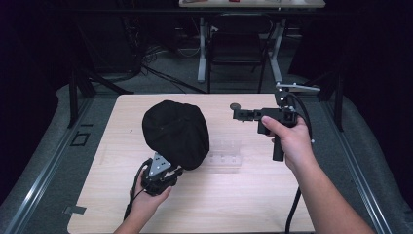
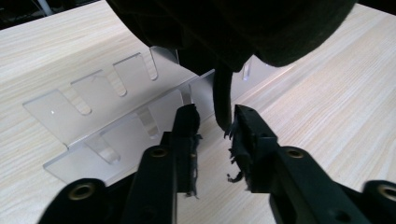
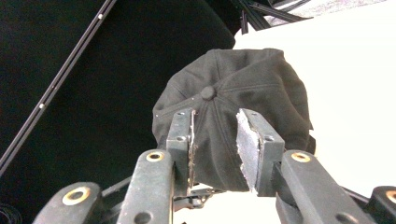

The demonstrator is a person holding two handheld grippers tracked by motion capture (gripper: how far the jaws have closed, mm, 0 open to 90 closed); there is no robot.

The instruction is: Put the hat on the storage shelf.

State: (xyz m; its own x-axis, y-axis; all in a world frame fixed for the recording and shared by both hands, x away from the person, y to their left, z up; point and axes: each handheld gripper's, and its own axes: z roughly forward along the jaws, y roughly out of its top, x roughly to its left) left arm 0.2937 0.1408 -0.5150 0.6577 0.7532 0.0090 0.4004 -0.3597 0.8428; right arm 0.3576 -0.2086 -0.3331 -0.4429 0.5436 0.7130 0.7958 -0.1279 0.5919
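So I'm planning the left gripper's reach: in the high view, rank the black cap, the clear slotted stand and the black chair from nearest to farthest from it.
From the left gripper:
1. Black cap, just above the fingers, over the stand's left end.
2. Clear slotted stand, to their right on the table.
3. Black chair, far beyond the table's back edge.

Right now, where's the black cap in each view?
High view: black cap sits left of centre on the table, above the left gripper.
Left gripper view: cap runs along the top edge, over the clear rack.
Right gripper view: cap is centre, beyond the open jaws.
Shared landmark: the pale wooden table.
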